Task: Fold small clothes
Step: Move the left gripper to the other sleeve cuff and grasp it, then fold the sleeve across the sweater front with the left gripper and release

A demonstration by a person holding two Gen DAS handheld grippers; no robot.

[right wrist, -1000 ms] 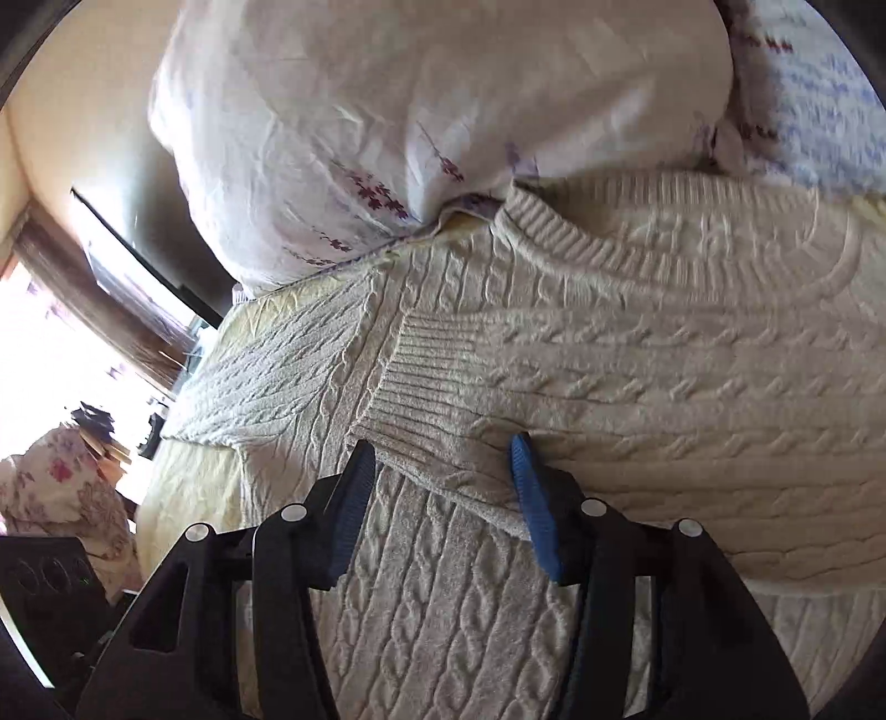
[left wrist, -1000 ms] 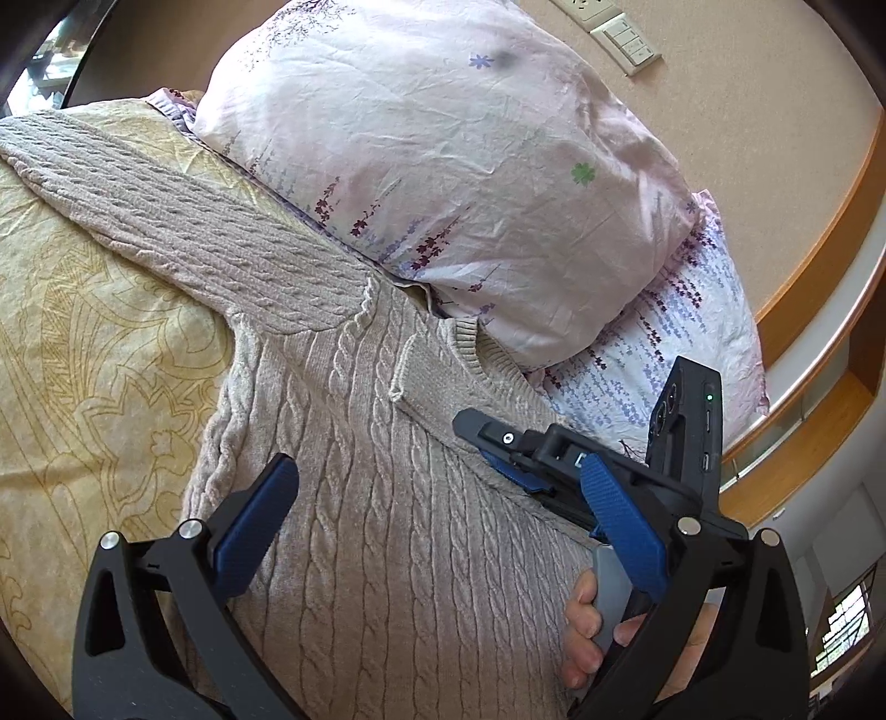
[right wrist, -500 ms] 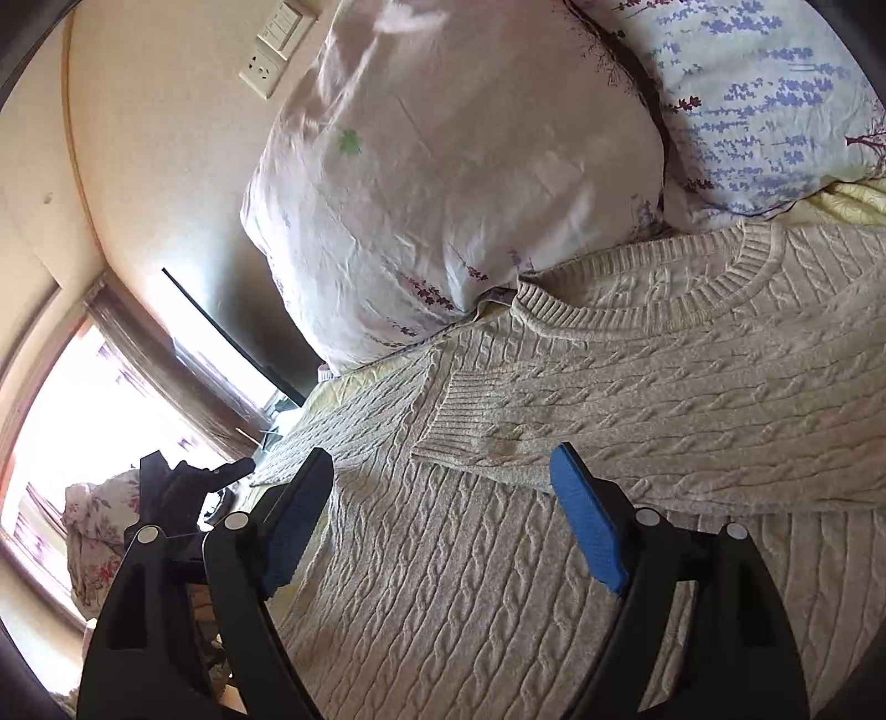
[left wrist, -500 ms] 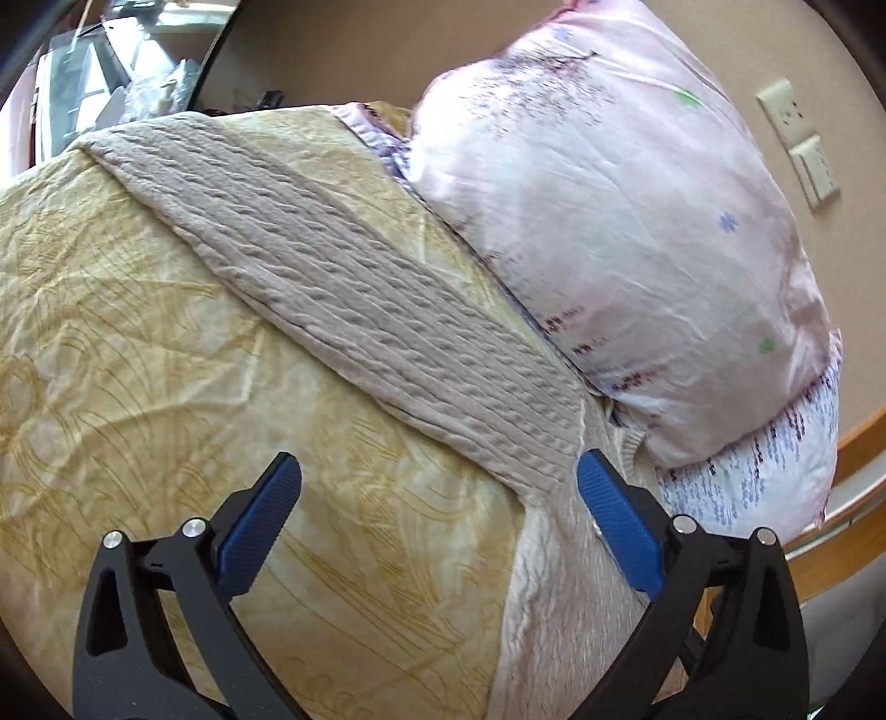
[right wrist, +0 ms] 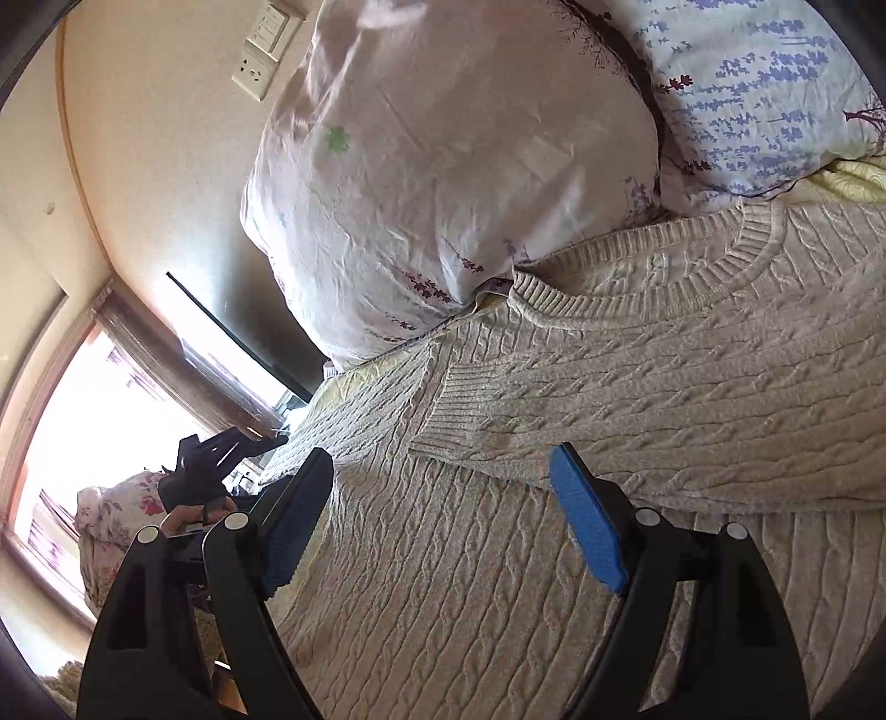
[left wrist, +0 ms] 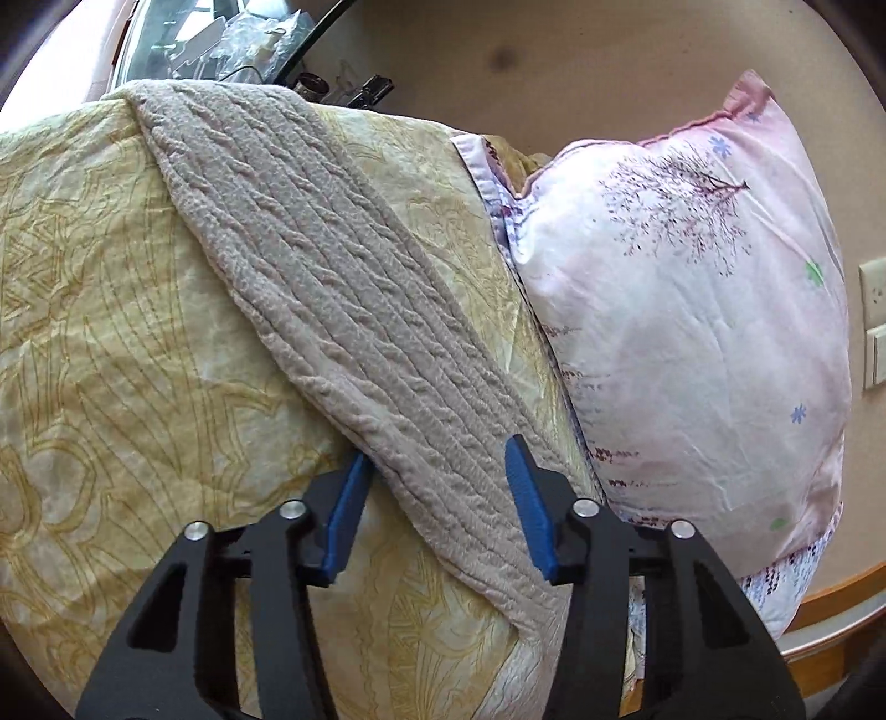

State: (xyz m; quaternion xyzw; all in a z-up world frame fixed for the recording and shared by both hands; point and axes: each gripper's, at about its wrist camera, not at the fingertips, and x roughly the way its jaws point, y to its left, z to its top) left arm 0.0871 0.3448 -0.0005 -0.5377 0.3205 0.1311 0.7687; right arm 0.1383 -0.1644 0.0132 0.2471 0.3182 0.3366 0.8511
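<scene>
A beige cable-knit sweater (right wrist: 609,581) lies flat on the yellow bedspread (left wrist: 111,360), collar (right wrist: 692,277) toward the pillows. One sleeve is folded across the chest, its cuff (right wrist: 459,437) just beyond my right gripper (right wrist: 443,515), which hovers open and holds nothing. The other sleeve (left wrist: 343,288) stretches out diagonally over the bedspread. My left gripper (left wrist: 437,498) straddles this sleeve near the shoulder; its jaws are closing with the sleeve flat between the pads, not pinched. The left gripper (right wrist: 221,454) and the hand holding it also show small in the right wrist view.
A pink floral pillow (left wrist: 692,332) leans against the wall right beside the sleeve, with a lavender-print pillow (right wrist: 747,99) next to it. Wall sockets (right wrist: 266,50) sit above. A bright window (right wrist: 83,415) and a cluttered shelf (left wrist: 232,39) lie past the bed's far side.
My left gripper swung from the sweater's body over to the spread-out sleeve and narrowed its jaws around it. My right gripper released the folded cuff, widened and drew back slightly.
</scene>
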